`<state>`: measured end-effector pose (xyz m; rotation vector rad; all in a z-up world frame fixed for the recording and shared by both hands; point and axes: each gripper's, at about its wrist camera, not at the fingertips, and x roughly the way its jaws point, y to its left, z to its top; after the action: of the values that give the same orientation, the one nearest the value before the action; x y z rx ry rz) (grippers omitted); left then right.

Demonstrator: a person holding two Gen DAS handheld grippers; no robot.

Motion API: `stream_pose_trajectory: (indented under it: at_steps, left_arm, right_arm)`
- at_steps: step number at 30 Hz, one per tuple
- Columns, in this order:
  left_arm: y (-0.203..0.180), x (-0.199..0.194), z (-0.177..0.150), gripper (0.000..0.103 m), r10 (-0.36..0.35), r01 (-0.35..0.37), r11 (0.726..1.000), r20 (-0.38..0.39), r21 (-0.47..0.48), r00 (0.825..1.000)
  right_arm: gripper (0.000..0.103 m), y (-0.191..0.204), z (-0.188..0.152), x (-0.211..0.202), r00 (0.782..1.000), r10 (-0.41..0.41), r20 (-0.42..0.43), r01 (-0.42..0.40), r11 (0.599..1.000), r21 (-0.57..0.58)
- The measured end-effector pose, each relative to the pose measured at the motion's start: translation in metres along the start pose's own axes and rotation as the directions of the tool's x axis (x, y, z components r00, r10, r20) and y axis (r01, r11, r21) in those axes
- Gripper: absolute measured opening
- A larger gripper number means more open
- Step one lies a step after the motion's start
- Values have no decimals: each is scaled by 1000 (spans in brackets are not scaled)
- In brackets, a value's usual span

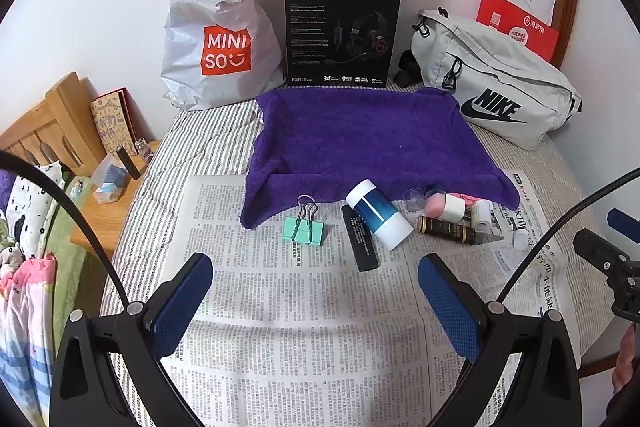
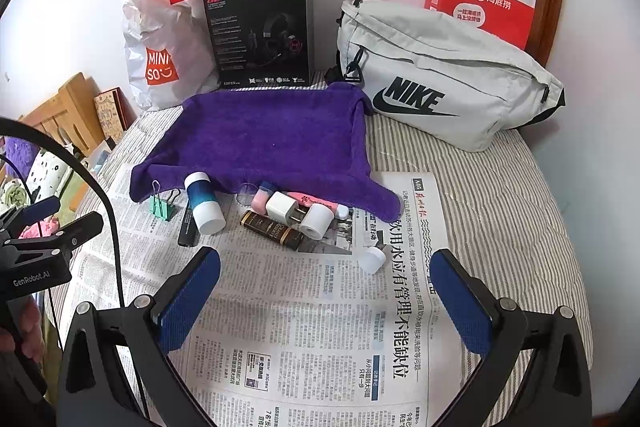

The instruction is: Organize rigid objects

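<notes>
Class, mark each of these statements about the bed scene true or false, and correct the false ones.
1. Both the left gripper and the right gripper are open and hold nothing. True.
2. The green binder clip lies on the purple towel. False: it stands on the newspaper.
3. The blue and white bottle lies on its side. True.
4. The headset box lies flat. False: it stands upright against the wall.
</notes>
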<state>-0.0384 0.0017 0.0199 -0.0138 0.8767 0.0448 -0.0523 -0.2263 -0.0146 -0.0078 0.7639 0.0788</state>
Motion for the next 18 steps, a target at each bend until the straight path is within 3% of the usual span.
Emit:
stream_pose_trajectory:
  at_steps: [18]
  left_arm:
    - [2,0,3,103,5,-5,1000,-6,13,1000]
  right_arm:
    - [103,0,3,-4,1000,4,5,-4,1000,-4]
